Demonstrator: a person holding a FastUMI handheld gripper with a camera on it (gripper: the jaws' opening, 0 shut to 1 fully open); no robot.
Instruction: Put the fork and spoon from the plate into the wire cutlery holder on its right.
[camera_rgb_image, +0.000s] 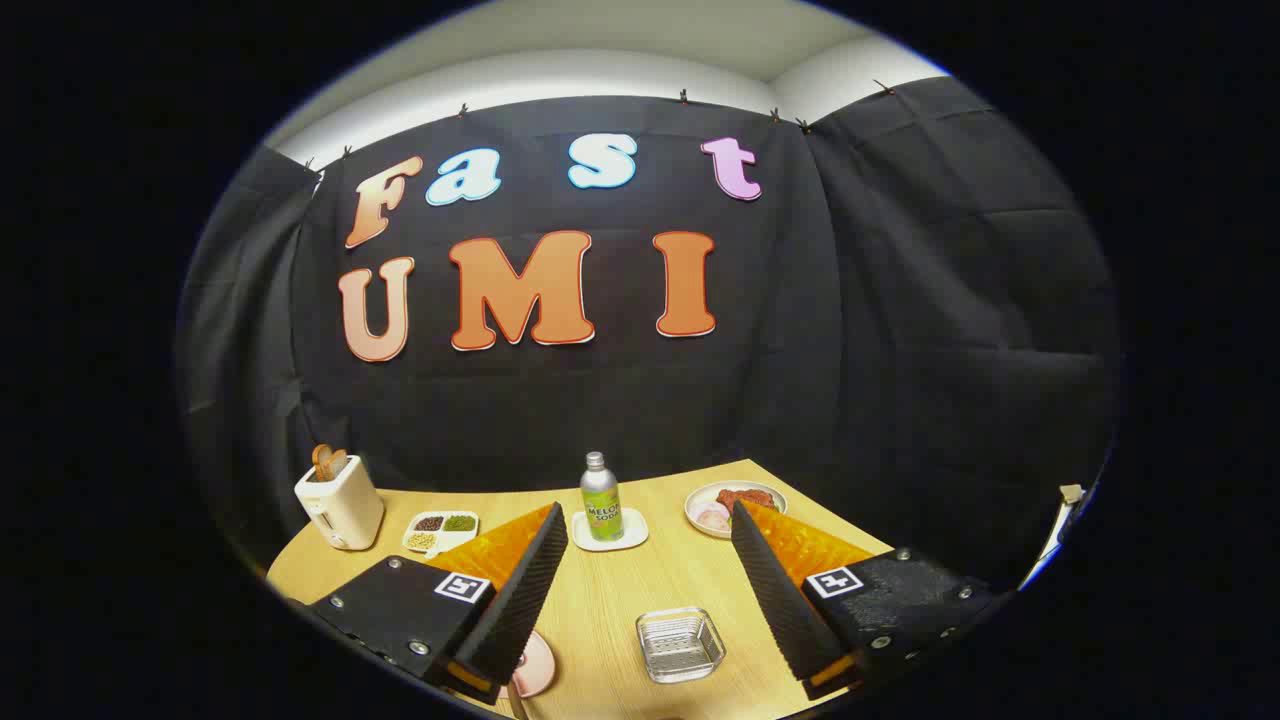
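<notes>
- The wooden table (690, 585) runs under the gripper and back to the booth's dark cloth wall; its light grain shows bare between the two fingers.
- The gripper (640, 530) hangs above the near part of the table with its fingers spread wide apart — nothing is held between them, and neither finger touches any object.
- A cream toaster (340, 505) stands at the far left of the table, beyond the left finger, with slices of bread sticking up out of its slot.
- A small metal bottle (600, 497) stands upright on a white square coaster (610, 532), straight ahead of the fingers and roughly midway between them.
- A plate of food (722, 503) sits beyond the right finger, whose tip hides part of its near side.
- A white divided dish (441, 530) with three small portions lies just right of the toaster, by the tip of the left finger.
- The wire cutlery holder (680, 643) sits low between the fingers, nearer the right one — it looks empty.
- The pink plate (535, 665) peeks out just beside the base of the left finger, mostly hidden; the fork and spoon cannot be made out on it.
</notes>
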